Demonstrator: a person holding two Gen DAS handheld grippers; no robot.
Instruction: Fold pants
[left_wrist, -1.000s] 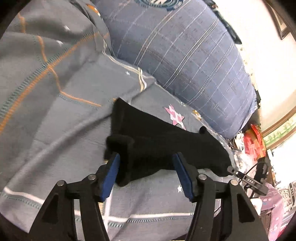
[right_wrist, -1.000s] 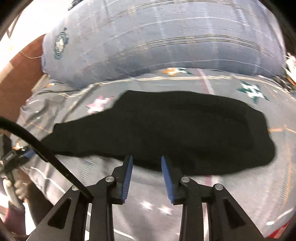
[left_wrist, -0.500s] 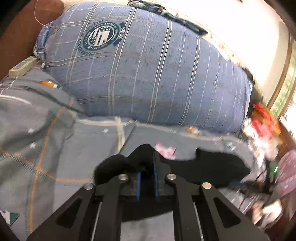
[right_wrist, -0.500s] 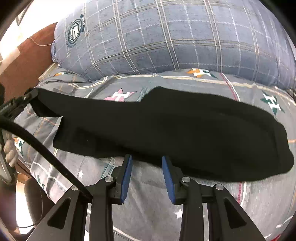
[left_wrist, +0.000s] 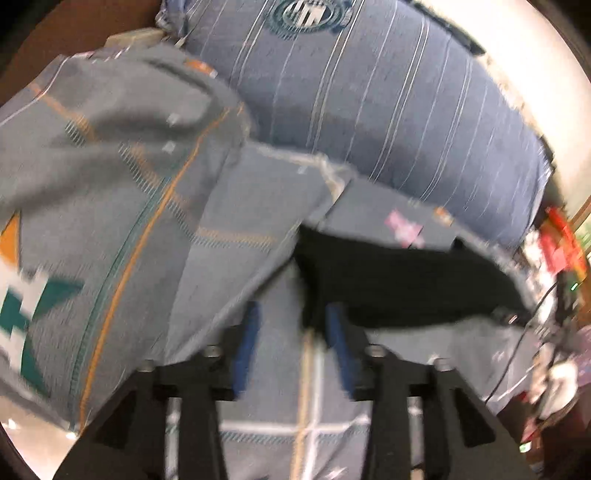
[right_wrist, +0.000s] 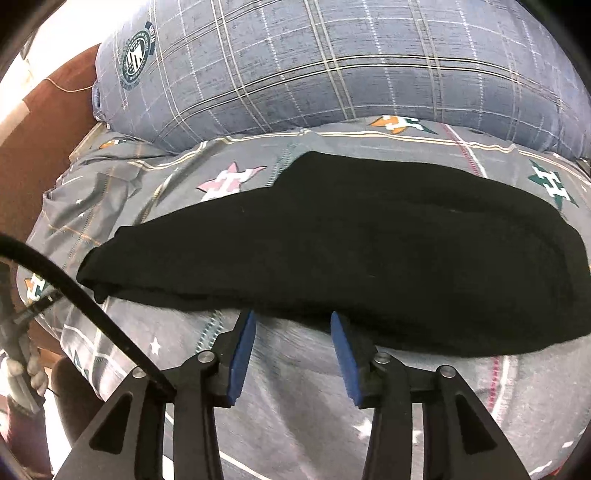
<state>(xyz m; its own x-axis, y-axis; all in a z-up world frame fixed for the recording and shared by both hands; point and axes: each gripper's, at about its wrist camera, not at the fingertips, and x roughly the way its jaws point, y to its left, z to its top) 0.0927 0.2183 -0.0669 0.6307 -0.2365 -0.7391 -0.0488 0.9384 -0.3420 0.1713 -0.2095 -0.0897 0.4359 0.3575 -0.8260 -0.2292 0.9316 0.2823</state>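
Note:
The black pants lie folded lengthwise in a long band across the grey patterned bedsheet. My right gripper is open and empty, its blue pads just at the pants' near edge. In the left wrist view, which is blurred, the pants lie ahead and to the right. My left gripper is open and empty, and its right pad sits by the pants' left end.
A big blue plaid pillow lies behind the pants, and shows in the left wrist view too. A brown headboard is at the left. A black cable crosses the lower left. Clutter sits past the bed's right end.
My left gripper was shut on the pants' left end half a second ago. It has opened, let the cloth go and drawn back. The pants' left end now lies flat.

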